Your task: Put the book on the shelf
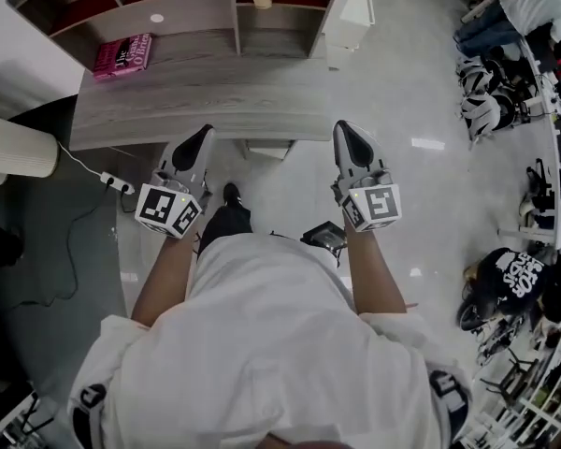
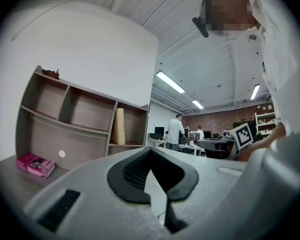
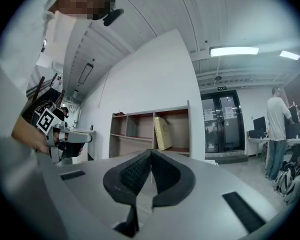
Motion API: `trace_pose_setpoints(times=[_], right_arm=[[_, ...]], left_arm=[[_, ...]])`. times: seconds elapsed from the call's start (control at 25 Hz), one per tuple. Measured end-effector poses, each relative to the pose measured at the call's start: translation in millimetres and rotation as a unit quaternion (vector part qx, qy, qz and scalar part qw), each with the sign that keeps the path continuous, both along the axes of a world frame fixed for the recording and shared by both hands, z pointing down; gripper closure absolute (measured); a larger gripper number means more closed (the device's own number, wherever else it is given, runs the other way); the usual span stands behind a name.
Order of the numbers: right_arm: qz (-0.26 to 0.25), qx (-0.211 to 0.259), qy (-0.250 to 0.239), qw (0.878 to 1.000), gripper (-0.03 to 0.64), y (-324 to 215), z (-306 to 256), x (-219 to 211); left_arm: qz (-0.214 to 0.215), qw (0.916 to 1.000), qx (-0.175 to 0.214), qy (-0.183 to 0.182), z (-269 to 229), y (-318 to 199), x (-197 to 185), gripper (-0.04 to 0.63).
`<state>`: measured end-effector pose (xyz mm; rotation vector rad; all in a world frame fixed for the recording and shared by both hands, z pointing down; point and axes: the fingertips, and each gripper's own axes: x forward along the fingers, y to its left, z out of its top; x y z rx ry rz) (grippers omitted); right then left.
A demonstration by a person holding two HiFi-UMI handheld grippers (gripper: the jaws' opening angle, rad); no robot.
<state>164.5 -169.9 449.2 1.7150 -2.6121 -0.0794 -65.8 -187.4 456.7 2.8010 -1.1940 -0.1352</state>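
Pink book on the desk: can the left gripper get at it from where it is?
Probably yes. The pink book lies flat at the far left of the desk, and nothing stands between it and the left gripper. Its jaws are shut, so they must open first.

Power strip on floor — bags far right.

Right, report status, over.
Left gripper shut, empty; right gripper shut, empty. Pink book flat on desk, below shelf, untouched. Nothing blocking it.
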Motion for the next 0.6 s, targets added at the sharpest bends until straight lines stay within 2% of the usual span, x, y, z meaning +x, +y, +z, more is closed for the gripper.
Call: trace_pose_setpoints(times=[0.24,0.6], right_arm=[[-0.013,-0.006,-0.023,1.000,0.601,62,13,21],[-0.035,-0.006,-0.046,0.998,0.601,128,26,27]], left_arm=[[-0.004,0.9998,-0.014,-0.017,13,71,26,0.584],[-0.034,0.9976,-0.024,-0.055,31,139,32,0.584]])
